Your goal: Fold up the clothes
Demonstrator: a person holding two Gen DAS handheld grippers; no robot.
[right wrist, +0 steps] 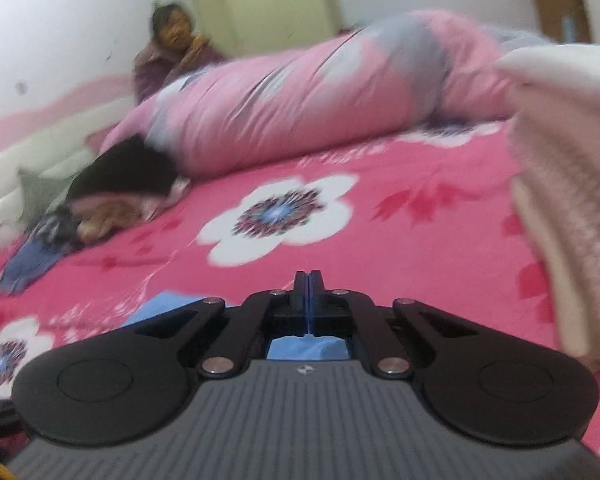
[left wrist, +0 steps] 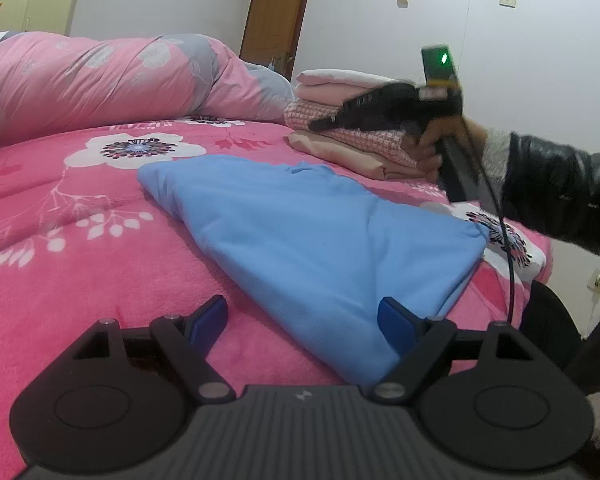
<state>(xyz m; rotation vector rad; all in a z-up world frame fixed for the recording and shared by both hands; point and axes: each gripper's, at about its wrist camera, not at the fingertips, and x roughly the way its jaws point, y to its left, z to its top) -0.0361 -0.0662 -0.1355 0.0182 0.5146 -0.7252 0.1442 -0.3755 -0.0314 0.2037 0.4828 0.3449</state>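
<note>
Blue garment (left wrist: 320, 240) between spread left fingers (left wrist: 210, 316); right fingers (right wrist: 309, 280) closed, empty | left view only: folded stack (left wrist: 352, 140)

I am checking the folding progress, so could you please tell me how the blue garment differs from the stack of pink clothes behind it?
The blue garment is a single piece spread flat on the bedspread; the stack of pink clothes is several folded pieces piled up. The blue garment is plain; the stack includes a checked pink layer. Both rest on the bed.
</note>
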